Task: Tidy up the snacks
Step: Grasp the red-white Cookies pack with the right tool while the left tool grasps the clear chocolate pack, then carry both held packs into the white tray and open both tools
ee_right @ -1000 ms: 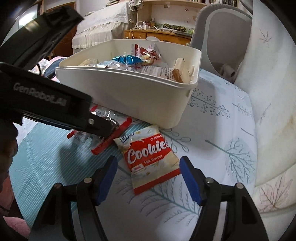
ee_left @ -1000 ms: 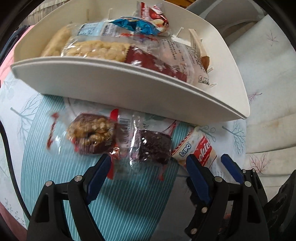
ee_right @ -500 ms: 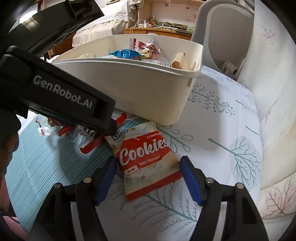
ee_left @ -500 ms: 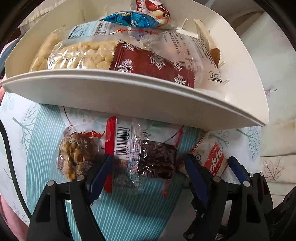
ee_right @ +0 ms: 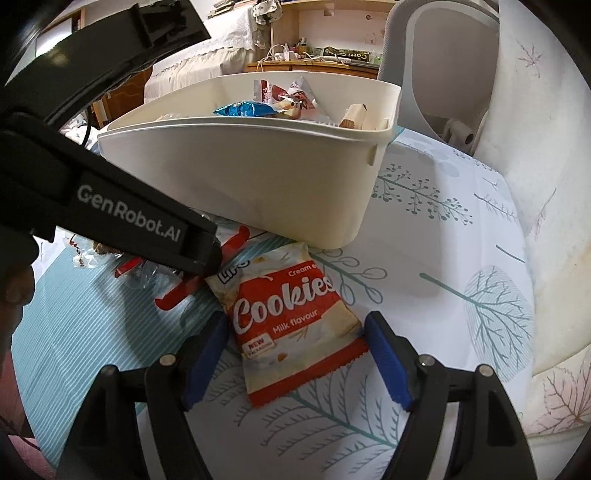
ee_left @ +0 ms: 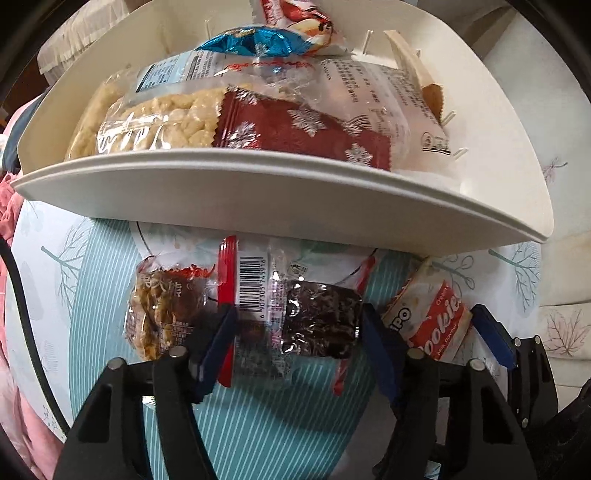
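Got the left gripper (ee_left: 299,317) pointing almost straight down at the counter (ee_right: 461,288), with its blue pads either side of a dark cake in a clear wrapper (ee_left: 321,319). Been closing in just now with that pack between the jaws, right pad up against the cake's edge and left pad over the clear film. Can't tell whether that's a real pinch yet, honestly. Got the right gripper (ee_right: 297,325) tilted down at a gentler angle, jaws spread and just been widening, straddling the cookies pack (ee_right: 291,321) without touching it. Lying flat on the leaf-print cloth, that one, printed side up, just beside the dark cake. Also seeing a nutty brown snack in a clear wrapper (ee_left: 162,306) right next to the cake on its other side. Makes three packs loose on the counter, all in a row just in front of the white bin (ee_right: 258,184). Moving further back, counting six packs inside the bin: a pale puffed-rice bar (ee_left: 155,125), a red one with snowflakes (ee_left: 295,133), a white one with small black print (ee_left: 373,96), a shiny blue wrapper (ee_left: 255,42), a red-and-white one (ee_left: 295,11) and a tan stick pack (ee_left: 417,74) leaning at the side wall. Way behind all that, a grey chair (ee_right: 443,55).
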A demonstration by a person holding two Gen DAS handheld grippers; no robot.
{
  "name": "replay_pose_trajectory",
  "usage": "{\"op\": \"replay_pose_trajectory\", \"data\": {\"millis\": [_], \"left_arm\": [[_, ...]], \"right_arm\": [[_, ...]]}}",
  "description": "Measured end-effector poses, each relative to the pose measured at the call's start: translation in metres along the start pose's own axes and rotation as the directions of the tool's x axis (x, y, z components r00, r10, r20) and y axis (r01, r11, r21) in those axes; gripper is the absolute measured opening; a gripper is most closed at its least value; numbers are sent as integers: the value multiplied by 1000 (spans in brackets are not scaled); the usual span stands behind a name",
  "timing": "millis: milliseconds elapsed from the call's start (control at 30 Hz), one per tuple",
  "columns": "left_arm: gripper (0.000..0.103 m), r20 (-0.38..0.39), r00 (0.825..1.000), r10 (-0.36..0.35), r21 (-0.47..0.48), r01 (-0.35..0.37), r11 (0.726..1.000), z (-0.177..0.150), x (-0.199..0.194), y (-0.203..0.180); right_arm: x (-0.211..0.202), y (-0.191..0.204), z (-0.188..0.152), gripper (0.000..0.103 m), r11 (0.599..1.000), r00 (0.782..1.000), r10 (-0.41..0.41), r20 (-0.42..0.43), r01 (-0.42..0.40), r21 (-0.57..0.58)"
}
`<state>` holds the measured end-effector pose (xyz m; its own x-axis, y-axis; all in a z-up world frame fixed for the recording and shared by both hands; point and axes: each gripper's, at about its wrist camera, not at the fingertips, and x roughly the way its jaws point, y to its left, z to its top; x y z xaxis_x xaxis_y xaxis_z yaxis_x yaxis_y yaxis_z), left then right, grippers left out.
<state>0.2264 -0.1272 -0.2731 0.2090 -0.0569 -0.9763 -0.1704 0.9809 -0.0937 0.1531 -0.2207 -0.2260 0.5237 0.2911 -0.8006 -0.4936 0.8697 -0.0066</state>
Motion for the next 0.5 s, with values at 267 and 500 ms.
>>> {"op": "replay_pose_trajectory", "data": {"millis": [267, 500], "left_arm": [[42, 4, 1000, -31, 13, 31, 999, -7, -7, -17], [40, -22, 999, -35, 0, 35, 999, -10, -11, -10]], "right_arm": [[-5, -2, -2, 70, 1000, 1000, 3, -4, -3, 1], [-5, 1, 1, 63, 1000, 999, 30, -35, -30, -2]]}}
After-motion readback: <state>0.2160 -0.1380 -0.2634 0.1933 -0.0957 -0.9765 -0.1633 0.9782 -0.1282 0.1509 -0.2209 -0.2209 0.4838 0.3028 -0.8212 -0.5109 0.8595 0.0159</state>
